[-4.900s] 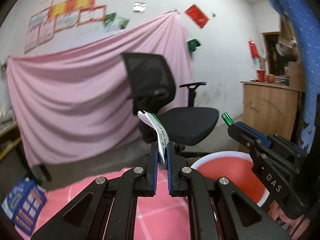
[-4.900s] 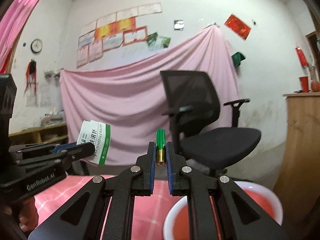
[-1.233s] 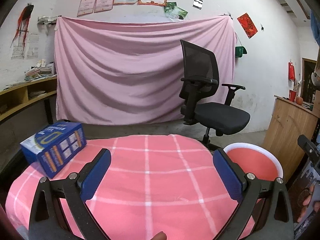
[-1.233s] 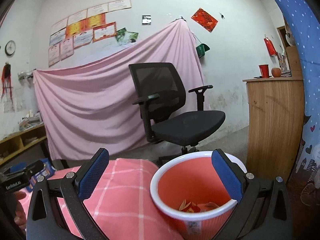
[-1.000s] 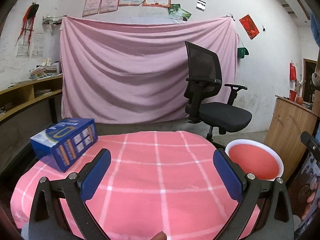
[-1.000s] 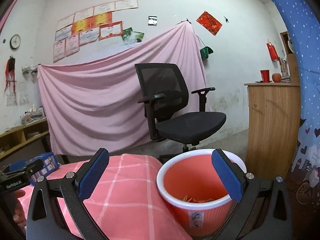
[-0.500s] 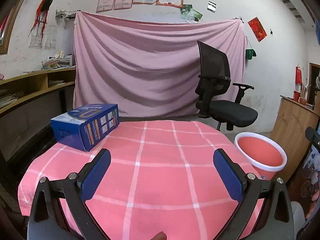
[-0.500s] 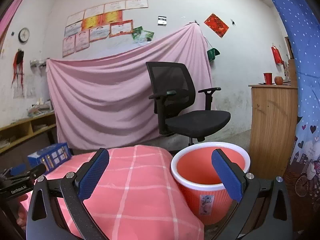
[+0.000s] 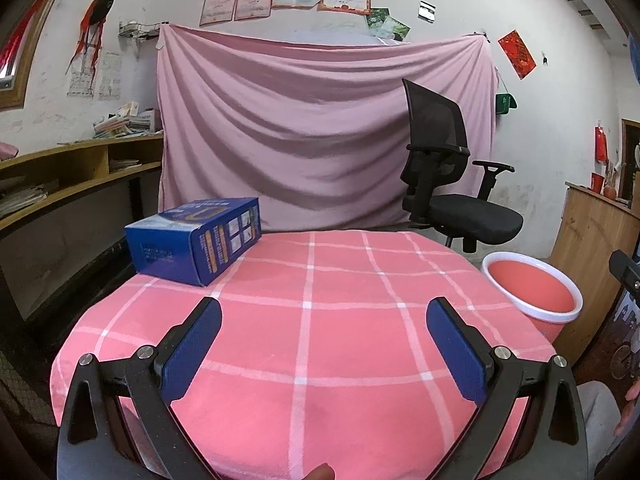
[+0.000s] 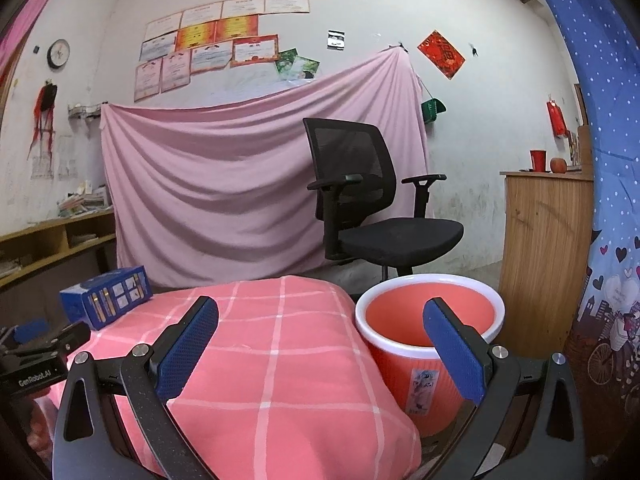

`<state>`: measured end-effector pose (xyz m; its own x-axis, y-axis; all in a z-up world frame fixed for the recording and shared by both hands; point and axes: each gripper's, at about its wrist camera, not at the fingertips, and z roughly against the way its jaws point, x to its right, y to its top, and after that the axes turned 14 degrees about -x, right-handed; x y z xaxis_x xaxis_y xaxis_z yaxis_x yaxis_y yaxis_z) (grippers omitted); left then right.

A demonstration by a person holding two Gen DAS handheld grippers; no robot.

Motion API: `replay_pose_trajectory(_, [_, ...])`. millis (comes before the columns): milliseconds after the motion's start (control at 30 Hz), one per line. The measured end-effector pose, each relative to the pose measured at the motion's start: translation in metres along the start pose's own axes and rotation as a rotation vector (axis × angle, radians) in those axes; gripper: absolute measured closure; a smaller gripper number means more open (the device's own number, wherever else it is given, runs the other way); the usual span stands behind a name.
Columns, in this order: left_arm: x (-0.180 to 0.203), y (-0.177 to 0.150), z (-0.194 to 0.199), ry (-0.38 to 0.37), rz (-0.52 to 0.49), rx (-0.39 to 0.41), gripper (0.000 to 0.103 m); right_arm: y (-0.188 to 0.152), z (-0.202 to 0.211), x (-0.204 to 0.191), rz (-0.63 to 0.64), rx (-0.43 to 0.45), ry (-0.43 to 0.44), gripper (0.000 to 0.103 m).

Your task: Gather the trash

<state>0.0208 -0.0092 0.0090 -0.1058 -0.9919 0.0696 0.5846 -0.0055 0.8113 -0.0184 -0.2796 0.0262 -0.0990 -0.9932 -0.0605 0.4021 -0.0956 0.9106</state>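
Observation:
A red bin with a white rim stands on the floor by the right side of the round table with the pink checked cloth. A blue box rests at the table's far left. My left gripper hovers open over the near edge of the table, nothing between its blue pads. My right gripper is open and empty too, near the table's right edge with the bin just beyond its right finger. The bin's contents are hidden from both views.
A black office chair stands behind the table before a pink hanging sheet. A wooden cabinet is to the right of the bin. Wooden shelves run along the left wall. A blue patterned curtain hangs at the far right.
Both grippers held trash 4.9 s ago and are open and empty now. In the last second both have drawn back from the bin, showing more of the table.

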Motion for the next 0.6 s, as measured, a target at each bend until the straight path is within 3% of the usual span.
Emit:
replay_pose_trajectory(367, [-0.005,-0.014,-0.004,-0.006,0.013,0.009,0.003,-0.018,-0.004,-0.021,0.120,0.015,-0.004,0.000])
replay_pose_trajectory(600, [0.000,-0.016,-0.006,-0.017,-0.025,0.012,0.003,-0.021,-0.018,-0.018,0.105,-0.051,0.006,0.000])
